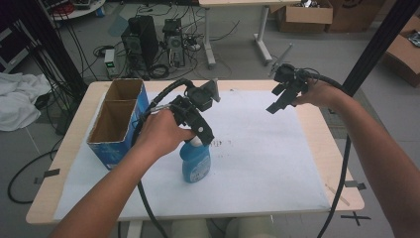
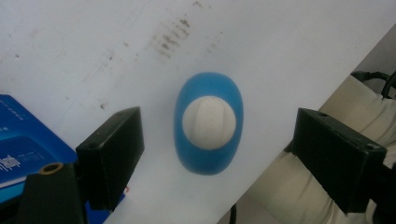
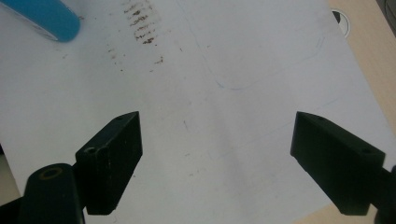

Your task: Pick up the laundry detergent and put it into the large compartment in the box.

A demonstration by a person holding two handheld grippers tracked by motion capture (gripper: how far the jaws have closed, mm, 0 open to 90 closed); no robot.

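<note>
The left gripper (image 2: 217, 158) hung with its two black jaws spread wide, nothing between them touching either pad. Directly below the gap, centred between the fingers, stood the blue bottle (image 2: 208, 122), seen from straight above in the left gripper view as a blue oval with its white cap (image 2: 208, 122) in the middle. Neither finger touched the bottle; each stood clear of its sides. Beyond the left-hand finger in that view lay a corner of the blue box (image 2: 23, 149), and beyond the other finger the edge of the white sheet (image 2: 116, 42) gave way to a pale trouser leg (image 2: 299, 186).

In the high view the left gripper (image 1: 200, 130) sat just above the bottle's (image 1: 196, 163) top, the hand (image 1: 161, 133) wrapped round its body. The blue box (image 1: 119, 124), open-topped and split into two compartments, stood just beside that hand on the side away from the other gripper.

The right gripper (image 3: 217, 156) also held its jaws wide apart, gripping nothing, with bare white sheet (image 3: 224, 130) under the gap. A rounded blue end of the bottle (image 3: 44, 18) showed well beyond the fingers, far off to one side. In the high view the right gripper (image 1: 282, 98) hovered above the sheet's (image 1: 257, 158) far part, well apart from the bottle, held by the right hand (image 1: 319, 94). The sheet covered most of the wooden table (image 1: 341, 178).
</note>
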